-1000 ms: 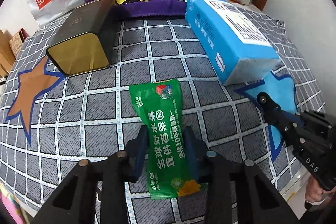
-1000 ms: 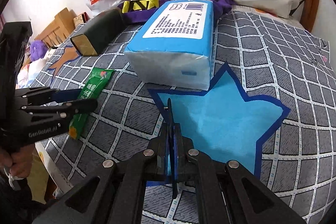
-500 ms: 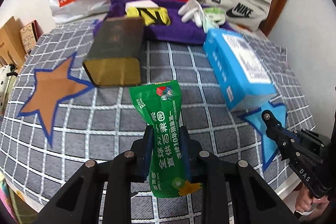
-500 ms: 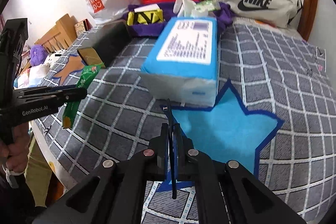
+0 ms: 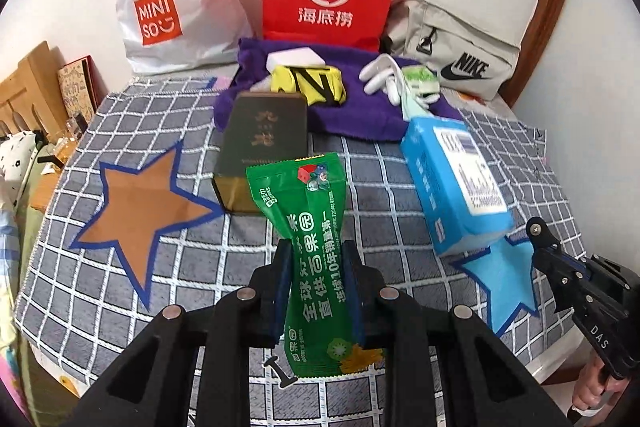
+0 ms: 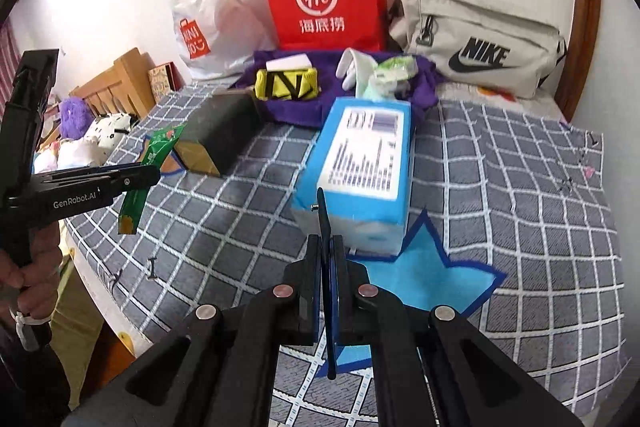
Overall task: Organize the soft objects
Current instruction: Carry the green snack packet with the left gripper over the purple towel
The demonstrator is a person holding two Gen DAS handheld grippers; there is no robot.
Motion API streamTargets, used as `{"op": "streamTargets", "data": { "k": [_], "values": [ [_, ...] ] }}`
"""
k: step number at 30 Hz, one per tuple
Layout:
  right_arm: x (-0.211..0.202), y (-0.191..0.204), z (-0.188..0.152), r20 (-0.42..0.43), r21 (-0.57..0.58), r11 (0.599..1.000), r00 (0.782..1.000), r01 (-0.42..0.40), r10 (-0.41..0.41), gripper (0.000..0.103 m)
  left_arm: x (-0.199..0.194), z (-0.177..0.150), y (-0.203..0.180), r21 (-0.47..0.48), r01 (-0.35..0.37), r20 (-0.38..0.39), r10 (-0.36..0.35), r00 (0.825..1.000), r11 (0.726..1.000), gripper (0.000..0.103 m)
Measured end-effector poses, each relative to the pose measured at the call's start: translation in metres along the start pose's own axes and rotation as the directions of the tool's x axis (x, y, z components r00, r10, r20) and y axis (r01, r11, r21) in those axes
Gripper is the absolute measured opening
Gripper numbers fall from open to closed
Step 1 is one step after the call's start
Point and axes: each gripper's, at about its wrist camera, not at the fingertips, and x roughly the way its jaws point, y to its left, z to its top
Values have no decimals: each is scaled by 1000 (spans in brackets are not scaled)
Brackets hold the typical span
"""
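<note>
1. the left gripper (image 5: 316, 259) is closed on the green packet (image 5: 316, 247), pinching its lower half; the packet is held up off the bed (image 5: 120, 307), above the near edge.
2. the packet's long axis runs along the fingers, its free top end pointing toward the far edge, over the dark box (image 5: 264, 143).
3. the brown star (image 5: 140, 207) lies to the packet's left, near the bed's left edge; the blue star (image 5: 500, 275) lies to its right. i judge either could be the drop spot; which one, i cannot tell.
4. the blue pack (image 6: 368, 171) sits mid-bed, its near end on the blue star's far tip.
5. the right gripper (image 6: 326, 267) is closed flat, holding nothing, over the near edge by the blue star.
</note>
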Motion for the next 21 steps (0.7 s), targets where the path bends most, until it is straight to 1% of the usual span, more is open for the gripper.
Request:
{"op": "streamTargets", "data": {
  "k": [9, 15, 21],
  "values": [
    [-20, 6, 41, 85, -29, 998, 995, 53, -51, 4, -14, 28, 6, -10, 4, 45, -4, 999, 1000, 23],
    [-21, 7, 65, 113, -41, 998, 992, 57, -52, 4, -18, 50, 11, -16, 4, 70, -3, 998, 1000, 23],
    [-18, 7, 84, 125, -42, 997, 991, 58, -52, 4, -14, 68, 15, -21, 3, 74, -1, 997, 1000, 23]
  ]
}}
